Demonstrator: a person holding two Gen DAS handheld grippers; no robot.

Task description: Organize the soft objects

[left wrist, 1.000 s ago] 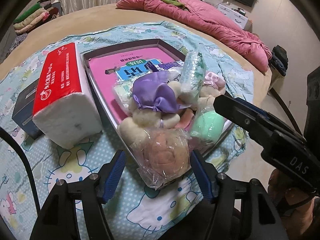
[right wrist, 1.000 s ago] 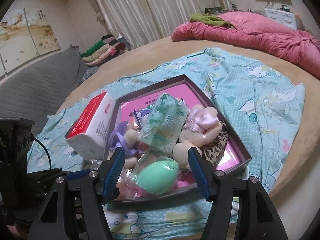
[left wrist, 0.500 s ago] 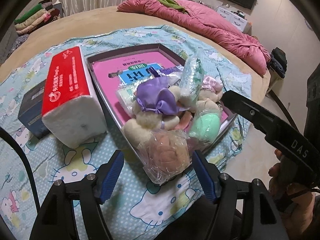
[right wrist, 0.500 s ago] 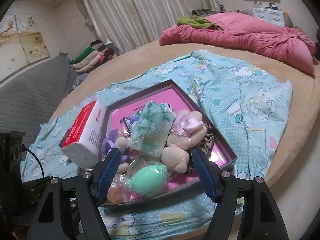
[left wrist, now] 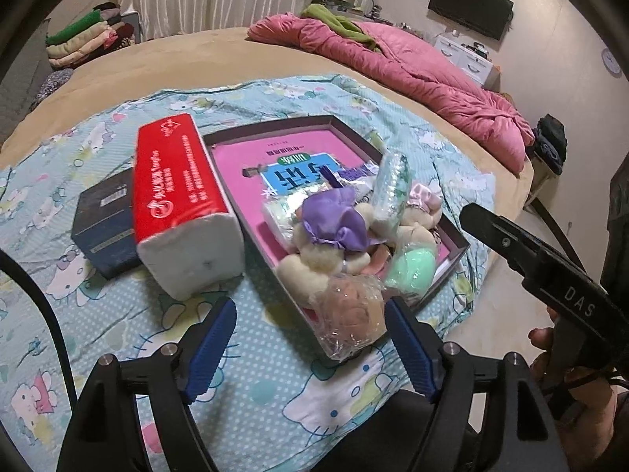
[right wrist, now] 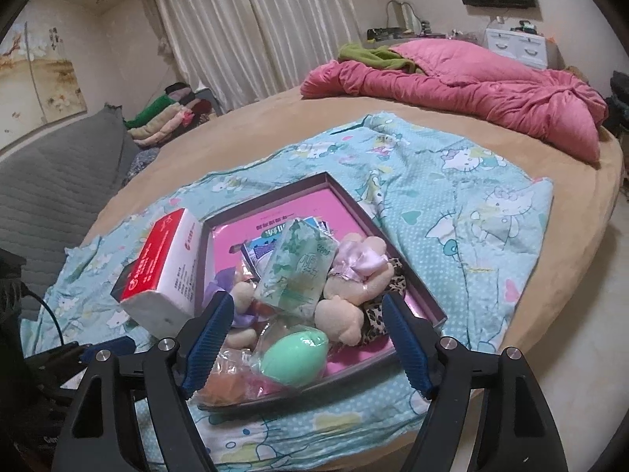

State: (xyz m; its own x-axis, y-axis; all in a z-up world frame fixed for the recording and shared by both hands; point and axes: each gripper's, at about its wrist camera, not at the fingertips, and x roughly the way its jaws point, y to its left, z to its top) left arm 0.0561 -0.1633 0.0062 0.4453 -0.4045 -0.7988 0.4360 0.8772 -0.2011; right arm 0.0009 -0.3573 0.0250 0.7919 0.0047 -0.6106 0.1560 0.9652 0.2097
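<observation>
A dark shallow tray (left wrist: pixel 338 122) with a pink book in it lies on the blue cartoon-print sheet. Soft things are piled at its near end: a plush with a purple bow (left wrist: pixel 338 224), a green-patterned tissue pack (left wrist: pixel 389 188), a mint egg-shaped sponge (left wrist: pixel 412 267) and a peach toy in clear wrap (left wrist: pixel 352 314) on the near rim. My left gripper (left wrist: pixel 310 350) hangs just in front of the wrapped toy. Its jaws are opening and do not touch the toy. My right gripper (right wrist: pixel 306 346) is open above the mint sponge (right wrist: pixel 295 358), beside a plush with a pink bow (right wrist: pixel 354 271).
A red-and-white tissue brick (left wrist: pixel 181 204) leans left of the tray, with a dark blue box (left wrist: pixel 102 228) behind it. A pink quilt (right wrist: pixel 471 90) lies at the back of the round tan bed. A hand (left wrist: pixel 582 424) holds the other tool at the right.
Both grippers have drawn back and upward from the tray, and both pairs of jaws stand wider apart. The wrapped toy and the mint sponge stay where they lay.
</observation>
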